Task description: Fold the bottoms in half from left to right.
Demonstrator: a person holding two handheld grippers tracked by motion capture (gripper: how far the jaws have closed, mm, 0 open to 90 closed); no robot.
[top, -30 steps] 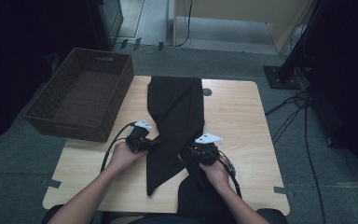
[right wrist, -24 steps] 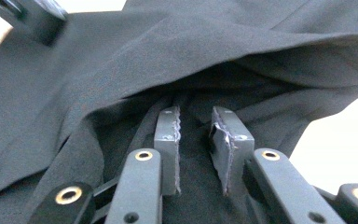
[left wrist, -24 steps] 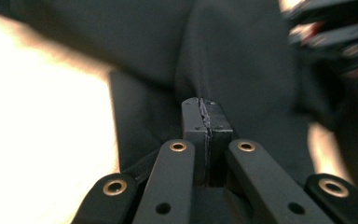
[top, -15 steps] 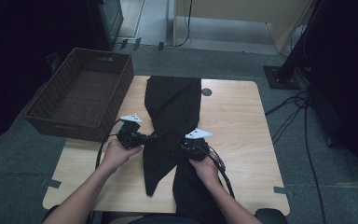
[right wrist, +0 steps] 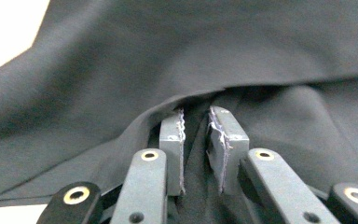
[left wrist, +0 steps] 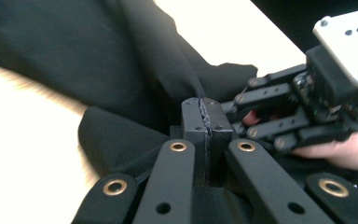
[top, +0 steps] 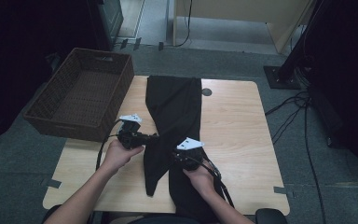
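Left hand-held gripper (left wrist: 204, 122) pinches black trousers (top: 175, 107) (right (right wrist: 196, 135) gapes around a fold).

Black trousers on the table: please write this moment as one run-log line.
left gripper: shut on black trousers | right gripper: jaws apart, cloth between | wicker basket: table's left, holds nothing

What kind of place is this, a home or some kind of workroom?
Probably a workroom or lab rather than a home. A bare wooden table stands on grey carpet, loose cables run across the floor, and tape marks the floor by the table. A wicker basket and black trousers lie ready.
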